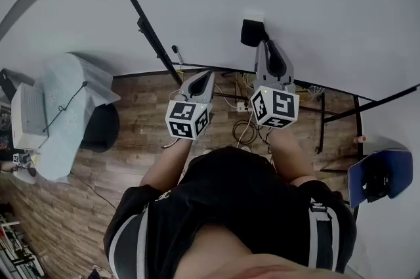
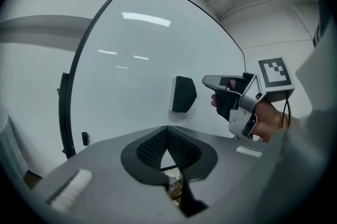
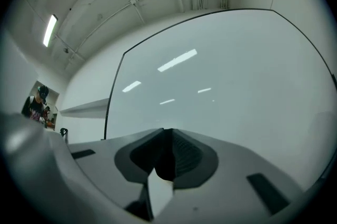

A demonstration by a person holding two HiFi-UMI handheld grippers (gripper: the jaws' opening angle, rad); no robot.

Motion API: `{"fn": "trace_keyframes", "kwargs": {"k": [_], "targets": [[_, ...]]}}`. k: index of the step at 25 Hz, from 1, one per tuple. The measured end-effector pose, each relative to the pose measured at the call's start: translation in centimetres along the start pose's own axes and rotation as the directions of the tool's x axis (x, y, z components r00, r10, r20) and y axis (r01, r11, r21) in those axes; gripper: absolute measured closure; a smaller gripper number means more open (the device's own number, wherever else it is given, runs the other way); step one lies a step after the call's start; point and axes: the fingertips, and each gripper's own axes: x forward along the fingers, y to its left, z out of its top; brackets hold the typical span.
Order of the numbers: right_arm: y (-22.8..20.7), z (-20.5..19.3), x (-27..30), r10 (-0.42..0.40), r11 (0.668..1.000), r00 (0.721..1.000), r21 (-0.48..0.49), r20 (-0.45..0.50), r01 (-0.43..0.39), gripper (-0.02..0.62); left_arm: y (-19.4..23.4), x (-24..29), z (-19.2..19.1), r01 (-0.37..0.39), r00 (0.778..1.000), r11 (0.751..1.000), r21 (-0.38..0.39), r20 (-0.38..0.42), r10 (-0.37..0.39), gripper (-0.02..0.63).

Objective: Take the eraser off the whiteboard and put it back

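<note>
The black eraser [image 1: 252,31] clings to the whiteboard [image 1: 328,2]; in the left gripper view the eraser [image 2: 183,94] sits alone on the board [image 2: 126,59]. My right gripper [image 1: 269,46] is just below it in the head view and, as the right gripper [image 2: 210,88], a little to its right, not touching. Its jaws [image 3: 166,133] are drawn together with nothing between them, facing bare board [image 3: 226,86]. My left gripper [image 1: 209,75] hangs further left, jaws [image 2: 167,132] meeting at the tips, empty.
The board's black frame [image 1: 141,15] and stand legs [image 1: 357,107] run across the wooden floor, with cables [image 1: 244,128] below the board. A covered pale-blue seat [image 1: 69,110] stands at left, a blue chair [image 1: 380,179] at right. A person [image 3: 39,100] is far off.
</note>
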Motion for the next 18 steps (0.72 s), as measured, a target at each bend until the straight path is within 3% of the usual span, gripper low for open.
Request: {"fn": "trace_keyframes", "kwargs": {"k": [4,12,18], "targets": [[-1.0,0.9,-2.3,0.020,0.998,0.999,0.056,0.029,-0.021,0.584,-1.6,1.0,0.2,0.041,0.999,0.999,0.008,0.002,-0.041,0.597],[-4.2,-1.7,-5.8,-0.016,1.000,0.997,0.007,-0.075,0.016,0.591,-4.4,2.8,0.5,0.102,0.995,0.994,0.031,0.009,-0.102,0.597],[-3.3,-2.5,-7.0,-0.005,1.000,0.996,-0.012,-0.088,0.004,0.590,-6.3,3.6,0.3,0.149,0.989,0.988,0.039,-0.004,-0.149,0.597]]}}
